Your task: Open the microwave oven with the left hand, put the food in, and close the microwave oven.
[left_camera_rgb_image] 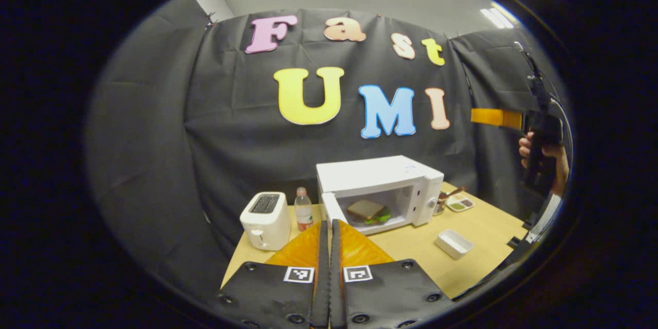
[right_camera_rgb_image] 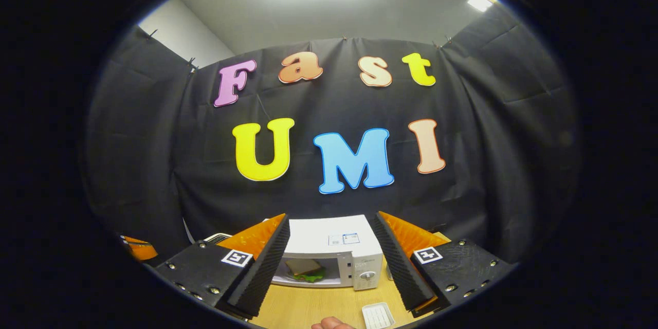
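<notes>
A white microwave stands on the wooden table with its door swung open to the left. A sandwich with green leaves lies inside the cavity. My left gripper is shut with nothing between its fingers, raised well in front of the door's edge. In the right gripper view the microwave and the sandwich sit between the spread fingers of my right gripper, which is open and held back from the oven. A hand holds that right gripper high at the far right.
Left of the microwave stand a white toaster and a small bottle. An empty white tray lies in front on the table, and a small dish of sauces sits to the oven's right. The tray lies near a fingertip.
</notes>
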Motion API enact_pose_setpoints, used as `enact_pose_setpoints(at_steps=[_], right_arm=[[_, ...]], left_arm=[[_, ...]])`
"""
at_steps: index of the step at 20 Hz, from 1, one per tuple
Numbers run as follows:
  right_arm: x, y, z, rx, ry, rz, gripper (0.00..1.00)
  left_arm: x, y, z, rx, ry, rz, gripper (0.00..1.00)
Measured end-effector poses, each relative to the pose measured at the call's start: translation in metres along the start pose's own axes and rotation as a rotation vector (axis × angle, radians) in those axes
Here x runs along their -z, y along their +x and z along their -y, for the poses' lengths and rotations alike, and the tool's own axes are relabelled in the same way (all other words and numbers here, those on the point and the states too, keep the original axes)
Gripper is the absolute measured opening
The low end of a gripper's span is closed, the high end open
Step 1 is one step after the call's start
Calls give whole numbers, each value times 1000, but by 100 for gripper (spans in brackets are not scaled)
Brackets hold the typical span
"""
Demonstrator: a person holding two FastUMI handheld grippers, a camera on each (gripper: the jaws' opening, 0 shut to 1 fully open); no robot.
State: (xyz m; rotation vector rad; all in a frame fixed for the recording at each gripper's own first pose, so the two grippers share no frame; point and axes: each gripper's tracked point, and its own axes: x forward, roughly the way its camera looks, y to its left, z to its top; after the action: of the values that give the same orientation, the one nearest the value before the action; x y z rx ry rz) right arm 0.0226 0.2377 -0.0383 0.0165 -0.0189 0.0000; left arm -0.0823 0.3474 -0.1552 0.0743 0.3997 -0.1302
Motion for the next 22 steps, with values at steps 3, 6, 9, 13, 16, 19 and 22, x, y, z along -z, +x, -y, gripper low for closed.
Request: enact_pose_setpoints(at_steps=[3,6,9,13,16,19,22], right_arm=[[3,-4,6,-3,1,-1,98],[6,-3,16,6,11,-6,98],[11,-4,26,20,37,-13,98],[8,-1,35,22,24,-12,98],[4,1,39,8,17,-9,98],[1,2,41,-15,5,-5,98],[-4,7,49,-33,-4,0,98]], left_arm=[[44,-15,-3,18,-46,-96,6],[71,-17,8,38,-52,-155,7],[97,-14,25,72,-45,-205,7],[112,-19,38,82,-73,-229,7],[114,-22,62,119,-76,-226,7],[116,-16,85,142,-73,-231,7],[110,0,112,163,-80,-229,7]])
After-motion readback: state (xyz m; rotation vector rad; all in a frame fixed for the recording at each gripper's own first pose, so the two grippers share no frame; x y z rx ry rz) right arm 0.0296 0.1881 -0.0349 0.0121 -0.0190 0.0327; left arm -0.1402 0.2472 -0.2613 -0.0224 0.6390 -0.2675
